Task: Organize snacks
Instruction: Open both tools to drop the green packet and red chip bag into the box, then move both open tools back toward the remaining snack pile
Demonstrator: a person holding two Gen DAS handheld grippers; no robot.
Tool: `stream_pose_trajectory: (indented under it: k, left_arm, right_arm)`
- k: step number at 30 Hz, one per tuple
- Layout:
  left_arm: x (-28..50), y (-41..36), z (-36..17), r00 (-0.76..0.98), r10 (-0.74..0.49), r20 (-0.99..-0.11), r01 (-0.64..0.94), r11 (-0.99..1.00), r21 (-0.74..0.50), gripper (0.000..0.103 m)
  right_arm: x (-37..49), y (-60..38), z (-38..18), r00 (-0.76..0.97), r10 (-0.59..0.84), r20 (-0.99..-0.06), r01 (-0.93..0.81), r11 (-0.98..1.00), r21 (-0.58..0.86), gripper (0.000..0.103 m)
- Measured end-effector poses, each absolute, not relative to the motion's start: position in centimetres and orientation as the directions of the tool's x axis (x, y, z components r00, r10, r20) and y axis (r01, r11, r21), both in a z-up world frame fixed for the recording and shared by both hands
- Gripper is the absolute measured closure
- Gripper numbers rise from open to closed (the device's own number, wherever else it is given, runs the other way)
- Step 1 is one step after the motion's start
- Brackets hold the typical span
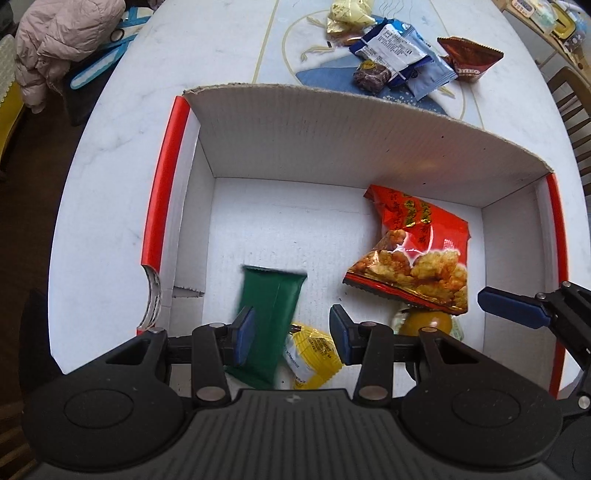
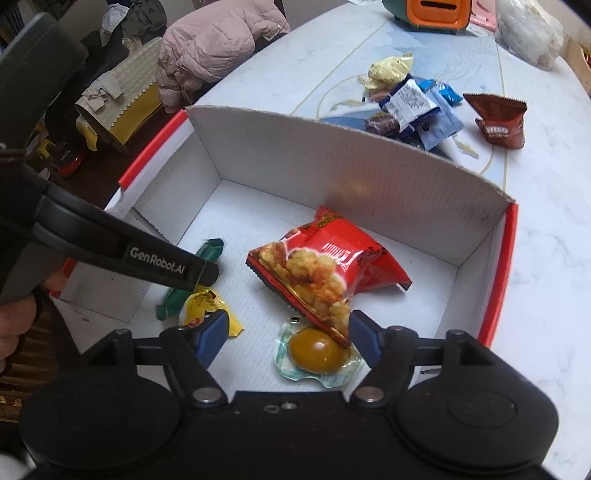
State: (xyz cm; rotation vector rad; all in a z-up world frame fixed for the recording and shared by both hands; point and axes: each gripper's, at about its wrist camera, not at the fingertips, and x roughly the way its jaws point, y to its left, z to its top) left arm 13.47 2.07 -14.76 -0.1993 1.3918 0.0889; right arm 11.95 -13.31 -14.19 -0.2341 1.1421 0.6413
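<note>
A white cardboard box with red edges (image 1: 332, 122) (image 2: 332, 155) stands on the table. Inside lie a green packet (image 1: 267, 317) (image 2: 177, 295), a small yellow packet (image 1: 314, 350) (image 2: 201, 304), a red rice-cracker bag (image 1: 417, 251) (image 2: 325, 273) and a sealed braised egg (image 2: 317, 349) (image 1: 428, 323). My left gripper (image 1: 291, 334) is open over the box; the blurred green packet sits between its pads, apparently loose. My right gripper (image 2: 284, 339) is open above the egg. Its blue finger (image 1: 513, 304) shows in the left wrist view.
Beyond the box several loose snacks lie on the table: a yellow wrapper (image 1: 349, 14) (image 2: 388, 70), blue and white packets (image 1: 402, 55) (image 2: 421, 107), a dark candy (image 1: 371, 75), a brown bag (image 1: 469, 57) (image 2: 500, 122). A pink jacket (image 2: 218, 44) lies left; an orange box (image 2: 428, 14) stands far back.
</note>
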Motion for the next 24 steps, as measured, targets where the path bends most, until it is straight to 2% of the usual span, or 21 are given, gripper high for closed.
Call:
stream_pose_trajectory:
  k: [14,16,24]
  left_arm:
    - [10.4,3.8,-8.5,0.317,-0.106,-0.942,-0.139,0.978,-0.157,0.055]
    - [9.8,4.1,-7.2,0.343,-0.115,-0.932,-0.131,0.977,-0.169,0.055]
    - [7.9,4.5,-2.2,0.44,-0.128,-0.889,-0.07,0.982,-0.176,0.053]
  right_arm:
    - [10.3,-15.2,-8.4,0.344,0.442,-0.828,-0.576,0.796,0.186,0.029]
    - [9.9,-15.2,-7.2,0.363,0.452,-0.815,-0.58,0.794,0.181,0.024]
    - [9.3,-15.9,-2.8,0.434,0.477,-0.764,-0.59,0.792,0.159,0.02]
